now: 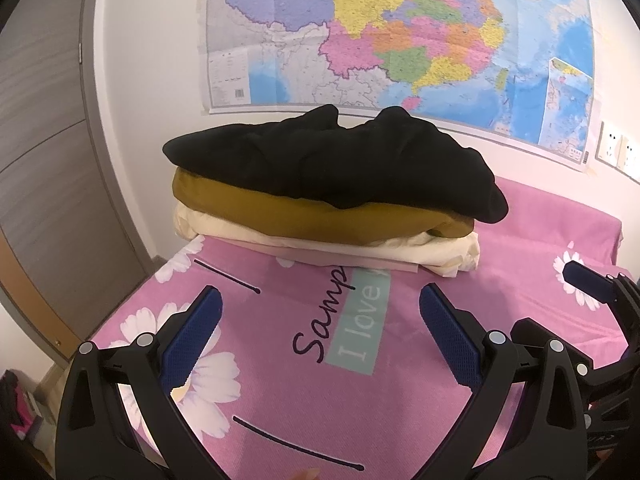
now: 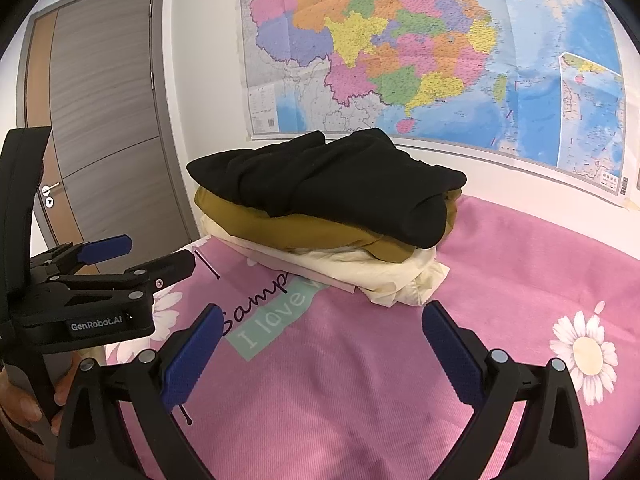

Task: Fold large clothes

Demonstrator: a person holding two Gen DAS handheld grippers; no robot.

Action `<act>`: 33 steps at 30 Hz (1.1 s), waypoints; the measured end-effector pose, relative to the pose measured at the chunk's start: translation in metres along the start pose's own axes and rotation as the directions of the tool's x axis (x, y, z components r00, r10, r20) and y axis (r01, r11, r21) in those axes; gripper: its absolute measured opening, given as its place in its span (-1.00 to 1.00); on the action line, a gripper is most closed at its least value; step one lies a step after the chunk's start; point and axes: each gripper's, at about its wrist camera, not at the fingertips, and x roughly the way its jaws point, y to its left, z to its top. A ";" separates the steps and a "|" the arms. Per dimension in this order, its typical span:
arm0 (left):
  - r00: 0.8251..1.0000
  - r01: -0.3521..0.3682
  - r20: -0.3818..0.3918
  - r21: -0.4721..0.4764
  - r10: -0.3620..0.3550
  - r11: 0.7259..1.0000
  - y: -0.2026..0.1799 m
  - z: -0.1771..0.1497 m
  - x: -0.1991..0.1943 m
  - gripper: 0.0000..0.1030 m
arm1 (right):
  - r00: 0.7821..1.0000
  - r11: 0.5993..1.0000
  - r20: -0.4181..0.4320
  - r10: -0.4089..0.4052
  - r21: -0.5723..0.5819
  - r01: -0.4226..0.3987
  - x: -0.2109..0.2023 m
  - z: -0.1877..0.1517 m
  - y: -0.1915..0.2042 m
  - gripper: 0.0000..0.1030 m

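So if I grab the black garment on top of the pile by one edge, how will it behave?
The black garment looks soft and thick, so it will probably droop and unfold. It lies loose on the mustard garment, so pushing may slide it off.

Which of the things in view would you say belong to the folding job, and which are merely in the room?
Job:
- black garment
- mustard garment
- cream garment
- pink sheet
- left tool, open
- right tool, open

Room:
- wall map
- door
- wall sockets
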 end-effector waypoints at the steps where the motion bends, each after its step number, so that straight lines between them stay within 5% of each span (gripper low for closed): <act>1: 1.000 0.000 -0.001 -0.001 0.000 1.000 0.000 0.000 0.000 0.89 | 1.000 1.000 0.000 -0.001 0.001 0.001 0.000 0.000 0.000 0.88; 33: 1.000 0.000 0.001 0.008 0.000 1.000 -0.004 -0.003 0.000 0.89 | 1.000 1.000 -0.003 0.004 0.011 -0.004 0.000 -0.001 -0.003 0.88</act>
